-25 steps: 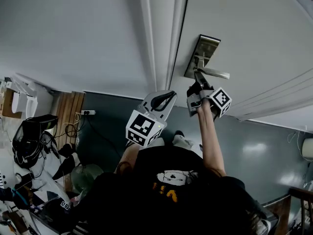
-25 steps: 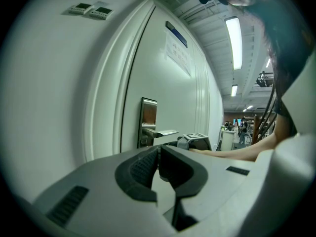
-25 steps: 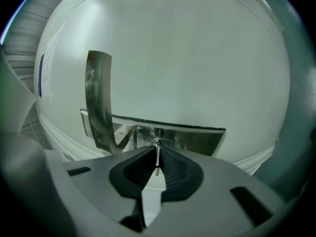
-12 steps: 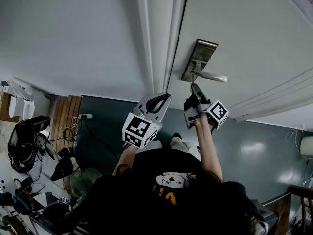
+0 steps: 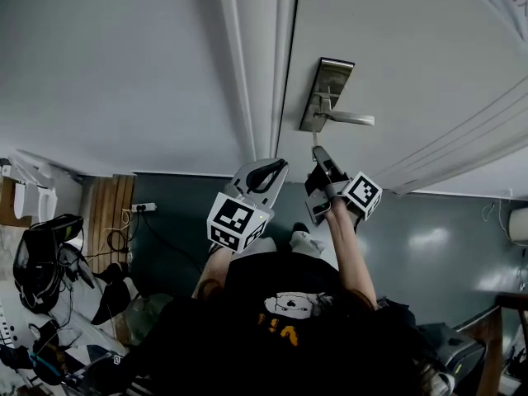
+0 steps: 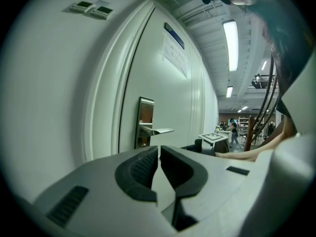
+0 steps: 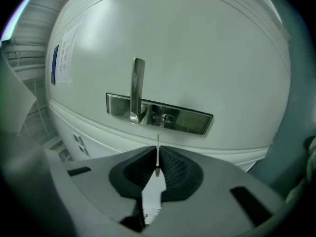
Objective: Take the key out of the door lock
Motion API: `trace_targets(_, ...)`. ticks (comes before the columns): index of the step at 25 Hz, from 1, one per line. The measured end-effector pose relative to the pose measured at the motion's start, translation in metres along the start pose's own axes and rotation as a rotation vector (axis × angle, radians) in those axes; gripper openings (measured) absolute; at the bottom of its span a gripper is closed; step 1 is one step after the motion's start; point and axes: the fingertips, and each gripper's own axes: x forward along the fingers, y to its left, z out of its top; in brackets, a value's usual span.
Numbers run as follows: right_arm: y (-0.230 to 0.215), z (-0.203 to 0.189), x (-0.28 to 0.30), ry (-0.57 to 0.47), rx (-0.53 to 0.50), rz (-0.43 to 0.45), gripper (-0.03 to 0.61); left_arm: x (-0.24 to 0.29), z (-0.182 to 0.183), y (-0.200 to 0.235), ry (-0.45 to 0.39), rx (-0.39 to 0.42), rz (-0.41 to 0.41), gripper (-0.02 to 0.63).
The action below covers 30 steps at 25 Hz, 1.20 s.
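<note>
Right gripper (image 5: 317, 152) outstretched, jaws tight on key (image 7: 157, 154) — off lock (image 7: 168, 118) (left gripper (image 6: 159, 150): jaws together)

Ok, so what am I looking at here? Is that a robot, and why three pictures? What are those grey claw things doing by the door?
No robot: a person holds a two-jaw gripper in each hand. The head view comes from a camera on their head, looking down at both grippers and a white door. The other two come from cameras riding on each gripper, looking along its jaws. The left gripper is shut on nothing. The right gripper pinches a thin key, seen edge-on, just clear of the metal lock plate with its lever handle.
</note>
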Motion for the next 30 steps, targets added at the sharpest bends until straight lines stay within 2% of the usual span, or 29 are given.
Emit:
trace_targets(11,0.037,-0.039,-0.041,0.035,-0.150,-0.016,0.021,-0.039,-0.010,-0.007,0.006,-0.025,-0.040,0.023)
trace_targets(17,0.054,-0.054,-0.060,0.044,-0.183,-0.008,0.021,-0.052,-0.014,-0.010,-0.001,-0.044,-0.051,0.023)
trace_targets(22,0.067,-0.059,-0.103,0.060,-0.240,-0.018,0.021,-0.064,-0.010,-0.045,-0.008,-0.042,-0.060,0.023)
trace_targets(30,0.066,-0.063,-0.125,0.086,-0.256,-0.034,0.021,-0.061,-0.014,-0.063,0.008,-0.053,-0.068,0.023)
